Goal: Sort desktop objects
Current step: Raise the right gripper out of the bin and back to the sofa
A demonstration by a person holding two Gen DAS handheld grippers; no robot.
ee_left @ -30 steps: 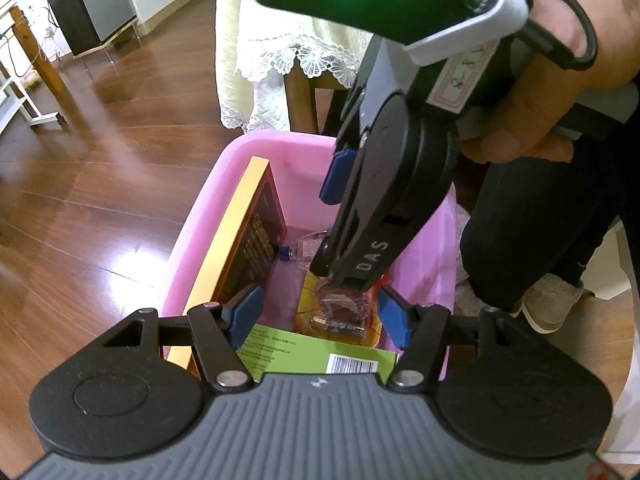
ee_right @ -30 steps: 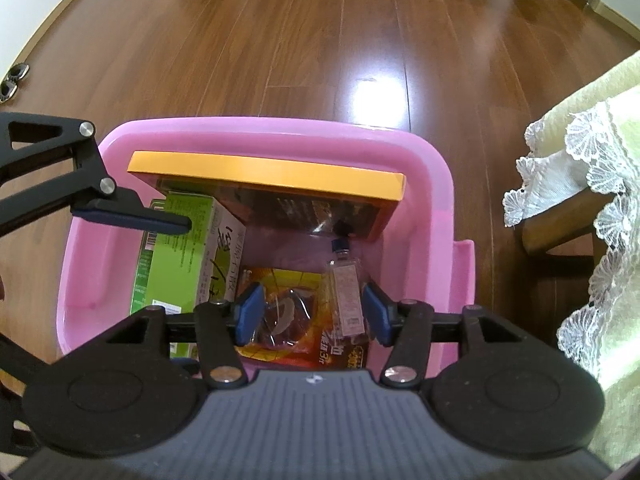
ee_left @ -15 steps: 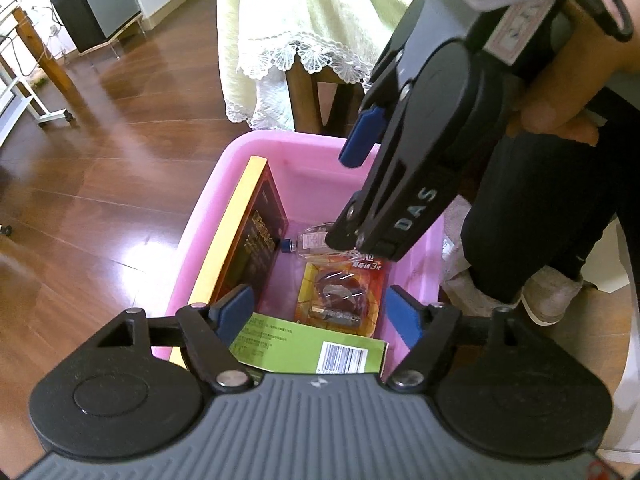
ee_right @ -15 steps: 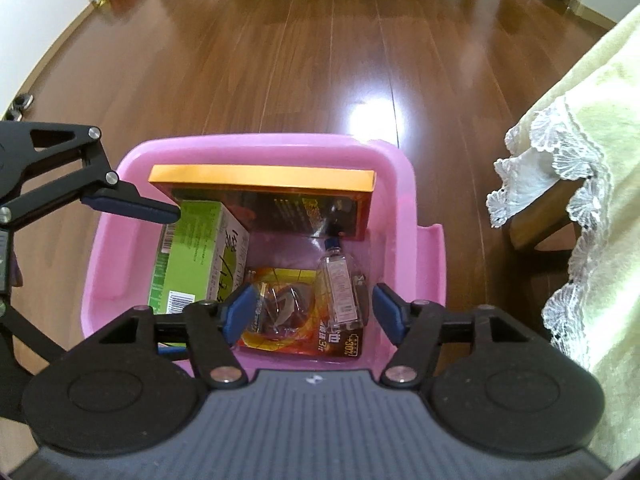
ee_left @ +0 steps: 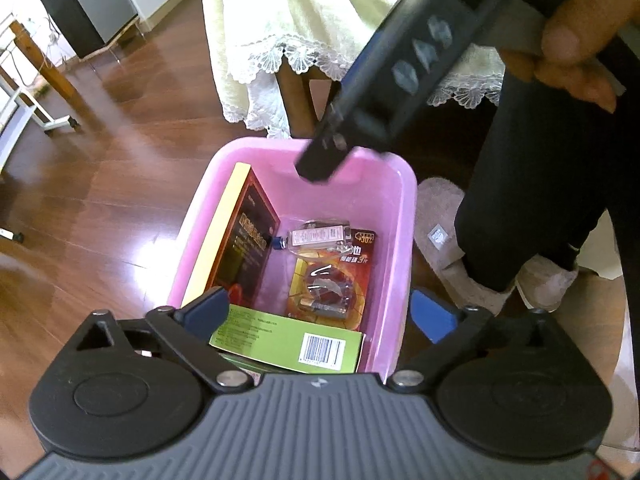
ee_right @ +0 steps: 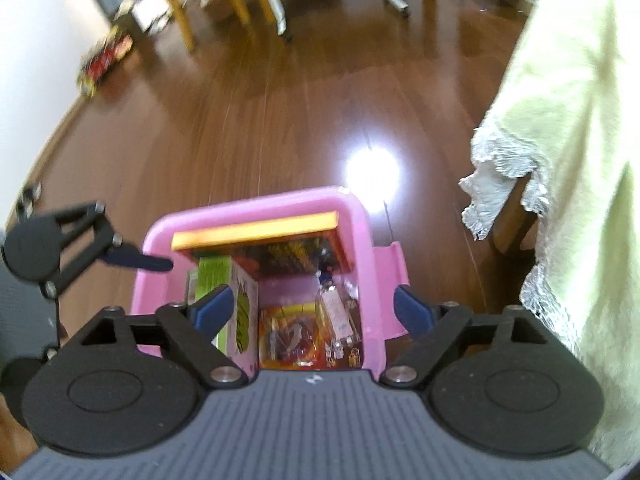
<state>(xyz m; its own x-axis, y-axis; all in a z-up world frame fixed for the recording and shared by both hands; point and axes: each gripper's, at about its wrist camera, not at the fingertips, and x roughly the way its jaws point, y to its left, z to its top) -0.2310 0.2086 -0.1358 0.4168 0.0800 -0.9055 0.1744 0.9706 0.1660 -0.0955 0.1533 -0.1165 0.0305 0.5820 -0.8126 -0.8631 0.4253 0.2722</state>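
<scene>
Both grippers hung above a pink bin (ee_left: 400, 216) that stood on the wooden floor (ee_left: 100, 200). The left gripper (ee_left: 320, 312) had its fingers (ee_left: 208, 306) spread wide and released, with nothing between them. The right gripper (ee_right: 312, 310) was likewise released, its fingers (ee_right: 412, 312) apart and empty; in the left wrist view its body crossed the upper field, blurred, held by a hand (ee_left: 572, 40).

Ahead of and below the left fingers, inside the bin, a green box (ee_left: 280, 344) with a barcode lay nearest, partly behind the left fingertip. Beyond it lay an orange blister pack (ee_left: 332, 280), and a small clear bottle (ee_left: 316, 236) rested across the far end of that pack. An orange-edged dark box (ee_left: 248, 240) leaned on edge against the bin wall on the side of the left finger.

In the right wrist view the same bin (ee_right: 356, 216) appeared between and beyond the fingers, with the orange-edged box (ee_right: 256, 230) along its far wall.

A table draped in a pale lace-trimmed cloth (ee_left: 300, 12) stood beyond the bin. A person's dark trouser leg (ee_left: 520, 200) and slippers (ee_left: 472, 280) stood just beside the bin on the right-finger side.
</scene>
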